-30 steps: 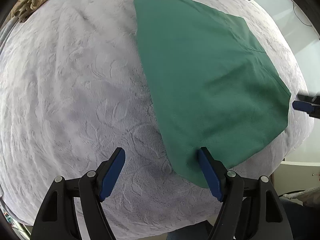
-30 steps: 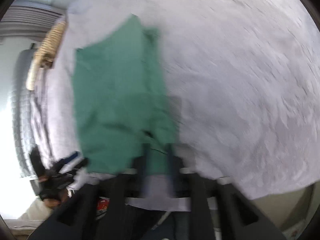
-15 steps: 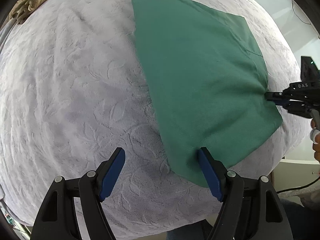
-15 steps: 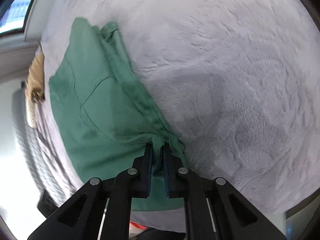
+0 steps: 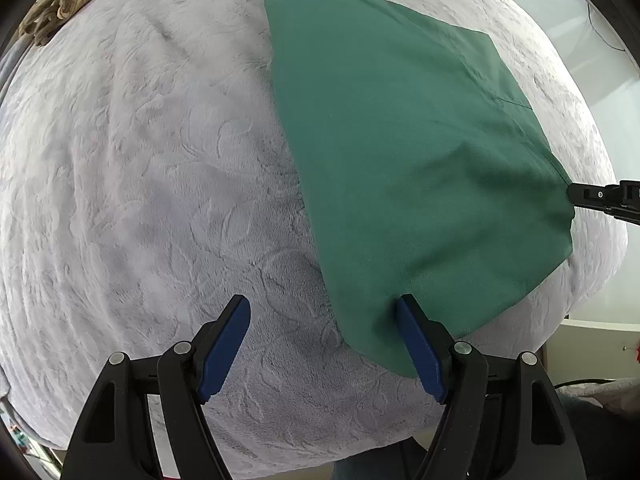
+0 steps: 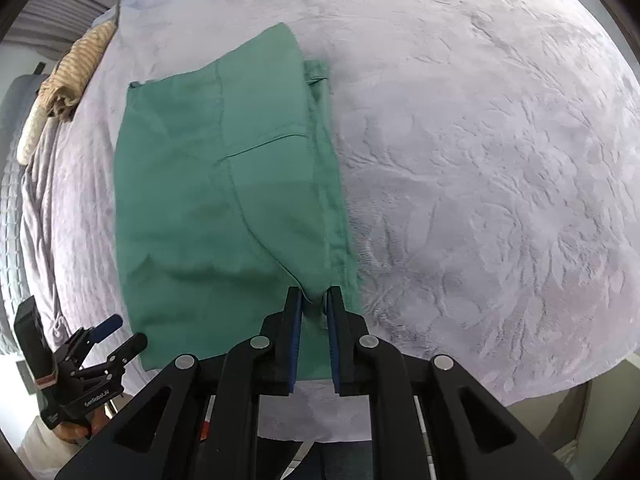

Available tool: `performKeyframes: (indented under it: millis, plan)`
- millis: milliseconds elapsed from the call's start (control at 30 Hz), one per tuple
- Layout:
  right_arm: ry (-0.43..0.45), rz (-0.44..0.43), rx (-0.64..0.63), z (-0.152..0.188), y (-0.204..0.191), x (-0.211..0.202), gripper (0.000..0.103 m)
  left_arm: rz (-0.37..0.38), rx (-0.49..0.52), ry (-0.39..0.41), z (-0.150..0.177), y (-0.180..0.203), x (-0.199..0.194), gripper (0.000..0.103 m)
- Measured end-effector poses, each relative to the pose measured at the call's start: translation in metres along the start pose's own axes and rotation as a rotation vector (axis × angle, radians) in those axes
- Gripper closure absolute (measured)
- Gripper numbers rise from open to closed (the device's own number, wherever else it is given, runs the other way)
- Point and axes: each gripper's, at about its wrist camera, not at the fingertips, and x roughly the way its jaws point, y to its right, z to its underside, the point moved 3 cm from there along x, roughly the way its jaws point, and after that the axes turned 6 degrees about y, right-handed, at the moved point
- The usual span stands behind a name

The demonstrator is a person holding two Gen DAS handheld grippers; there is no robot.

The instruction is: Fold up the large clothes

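From the left wrist, the partly folded dark green cotton garment (image 5: 400,160) lies flat on the pale lavender plush bed cover (image 5: 140,180), taking up the right half of the bed. The left hand-held gripper (image 5: 324,344) hangs over the garment's near corner with its blue pads wide apart; one pad sits at the cloth's edge, the other over bare cover, and nothing is gripped. A second ago the garment's far right edge lay loose with the right hand-held gripper (image 5: 572,196) short of it; now that gripper has pinched the edge, and creases fan out from the pinch. A tan striped cloth (image 5: 68,0) is bunched at the bed's far left rim. From the right wrist, the right hand-held gripper (image 6: 314,304) is nearly closed on a small ridge of green fabric at the garment's (image 6: 224,200) near hem, where before its jaws stood wide. The left hand-held gripper (image 6: 116,334) shows beside the garment's near left corner, open. With one corner secured, the left corner likely needs clamping before the next fold can be lifted.
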Motion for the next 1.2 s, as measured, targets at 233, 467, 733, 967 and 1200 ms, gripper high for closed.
performKeyframes:
  millis: [233, 467, 733, 967, 1200]
  plan:
    - [0.045, 0.011, -0.051, -0.003, -0.014, -0.009, 0.091, -0.02, -0.008, -0.016, -0.005, -0.004, 0.001, 0.017]
    - [0.056, -0.004, -0.08, -0.003, -0.024, -0.009, 0.091, -0.034, -0.003, -0.018, -0.007, -0.004, 0.0, 0.017]
    - [-0.031, 0.077, -0.092, 0.005, -0.011, 0.038, 0.09, -0.034, -0.031, -0.035, -0.007, -0.004, 0.0, 0.017]
    - [-0.045, 0.093, -0.13, 0.005, -0.014, 0.047, 0.084, -0.065, -0.047, -0.084, -0.008, -0.009, 0.007, 0.0]
    - [-0.059, 0.074, -0.104, 0.006, -0.01, 0.045, 0.076, -0.069, -0.082, -0.111, -0.009, -0.014, 0.013, 0.0]
